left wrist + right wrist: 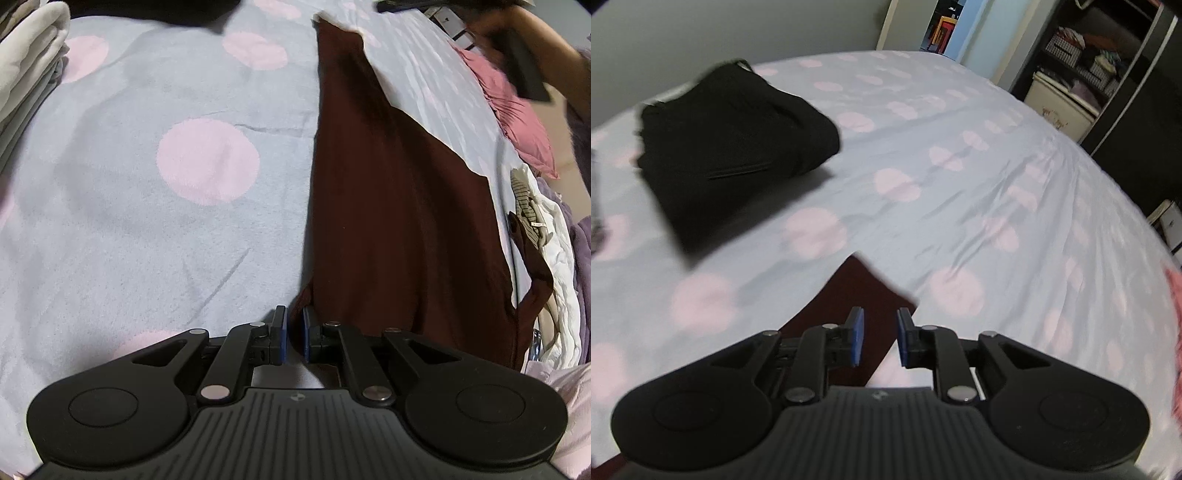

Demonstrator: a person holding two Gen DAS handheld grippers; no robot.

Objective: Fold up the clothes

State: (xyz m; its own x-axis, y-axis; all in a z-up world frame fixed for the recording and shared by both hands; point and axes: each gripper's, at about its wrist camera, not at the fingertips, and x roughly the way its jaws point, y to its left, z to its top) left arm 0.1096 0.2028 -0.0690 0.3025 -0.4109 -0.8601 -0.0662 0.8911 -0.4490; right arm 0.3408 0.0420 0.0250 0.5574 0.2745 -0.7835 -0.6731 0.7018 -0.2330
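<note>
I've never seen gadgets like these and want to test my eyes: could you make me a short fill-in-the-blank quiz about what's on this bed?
1. The bedspread is pale blue with ____ dots.
2. The long garment stretched along the bed is dark ____.
3. The left gripper pinches that garment's ____ corner.
4. The folded garment lying farther off is ____.

Missing words: pink; red; near; black

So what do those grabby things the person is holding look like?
Each tool is black. The left tool and the right tool both have a ribbed, dark grey body, two big round discs at the sides, slanted black link bars with shiny silver pins, and two flat fingers faced with blue pads. A small round mark sits at the middle of each body. No cables show.
</note>
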